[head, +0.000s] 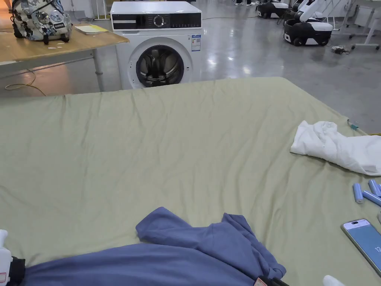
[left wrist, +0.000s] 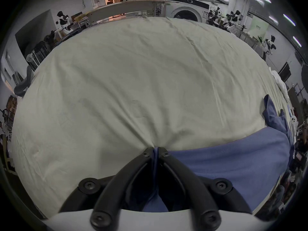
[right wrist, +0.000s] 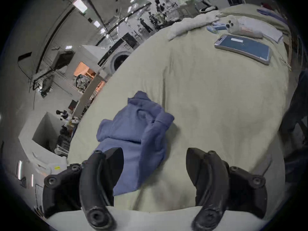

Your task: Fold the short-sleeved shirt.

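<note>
— Where's the soft blue short-sleeved shirt [head: 193, 253]?

— Bunched at the near edge of the green bed sheet [head: 167, 149]. The left gripper [left wrist: 155, 148] pinches its hem; the right gripper [right wrist: 154, 164] gapes, empty.

— Trouble?

— One-sided pulling might drag it crooked — or wrinkle the sheet.

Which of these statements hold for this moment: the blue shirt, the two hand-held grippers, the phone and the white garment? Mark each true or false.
1. The left hand-held gripper is shut on the blue shirt. True.
2. The right hand-held gripper is clamped on the shirt. False: its jaws stand wide apart, with the shirt's edge lying between them.
3. The shirt is neatly folded. False: it lies bunched, one part flopped over.
4. A phone lies on the green sheet, to the right of the shirt. True.
5. The white garment lies on top of the blue shirt. False: it lies apart, near the right edge.
</note>
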`<state>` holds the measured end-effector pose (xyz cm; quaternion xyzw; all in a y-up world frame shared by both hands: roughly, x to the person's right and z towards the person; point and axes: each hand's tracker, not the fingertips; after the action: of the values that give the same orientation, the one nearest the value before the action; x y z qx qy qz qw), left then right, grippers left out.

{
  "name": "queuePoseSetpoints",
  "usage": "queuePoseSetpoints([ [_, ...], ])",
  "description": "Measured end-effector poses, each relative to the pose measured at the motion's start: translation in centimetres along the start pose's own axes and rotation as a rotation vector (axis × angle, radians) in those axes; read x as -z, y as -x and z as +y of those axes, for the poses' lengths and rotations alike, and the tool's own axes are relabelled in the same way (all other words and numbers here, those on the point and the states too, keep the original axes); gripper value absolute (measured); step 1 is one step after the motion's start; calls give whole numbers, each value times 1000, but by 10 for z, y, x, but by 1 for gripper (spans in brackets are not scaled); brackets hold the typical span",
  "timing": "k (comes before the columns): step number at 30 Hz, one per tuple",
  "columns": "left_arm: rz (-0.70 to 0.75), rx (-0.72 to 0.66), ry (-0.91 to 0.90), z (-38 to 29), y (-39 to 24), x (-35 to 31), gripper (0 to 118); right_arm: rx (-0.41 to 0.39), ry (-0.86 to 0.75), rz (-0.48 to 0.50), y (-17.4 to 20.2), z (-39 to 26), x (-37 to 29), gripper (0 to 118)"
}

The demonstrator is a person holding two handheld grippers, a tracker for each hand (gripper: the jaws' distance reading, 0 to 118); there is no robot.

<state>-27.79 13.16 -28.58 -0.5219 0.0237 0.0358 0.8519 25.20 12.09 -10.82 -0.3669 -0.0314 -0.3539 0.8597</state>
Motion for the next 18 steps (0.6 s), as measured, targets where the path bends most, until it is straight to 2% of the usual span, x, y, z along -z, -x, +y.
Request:
queuePoseSetpoints([
  [1,-2,-2,0,0,1,0,0,-16,-2,-22,0,0,8,75],
  [3,-8,-8,-2,0,2,0,0,-24,27,-75,-2,0,27,60],
  [4,-13,-13,-3,0,3,0,0,-28,23,-68,-3,0,31,59],
  [5,-19,-21,-7,-1,5,0,0,-35,12,-68,-3,-1,30,48],
  [6,-26,-31,-15,-2,7,0,0,-61,1,-80,-1,1,28,29],
  [7,-37,-39,-26,-2,11,2,0,-95,-14,-125,0,1,27,4],
  [9,-72,-74,-78,-6,18,-3,0,-44,12,-60,-1,0,29,2],
  [11,-112,-116,-147,-14,24,-20,0,-68,6,-39,5,2,17,2],
  [14,-259,-214,-295,-15,37,-77,0,-204,-78,37,27,14,-11,2],
  [16,-373,-216,-416,-8,49,-118,0,-302,-129,82,50,25,-27,2],
  [18,-299,-123,-526,-2,48,-166,0,-363,-165,124,77,39,-36,2],
])
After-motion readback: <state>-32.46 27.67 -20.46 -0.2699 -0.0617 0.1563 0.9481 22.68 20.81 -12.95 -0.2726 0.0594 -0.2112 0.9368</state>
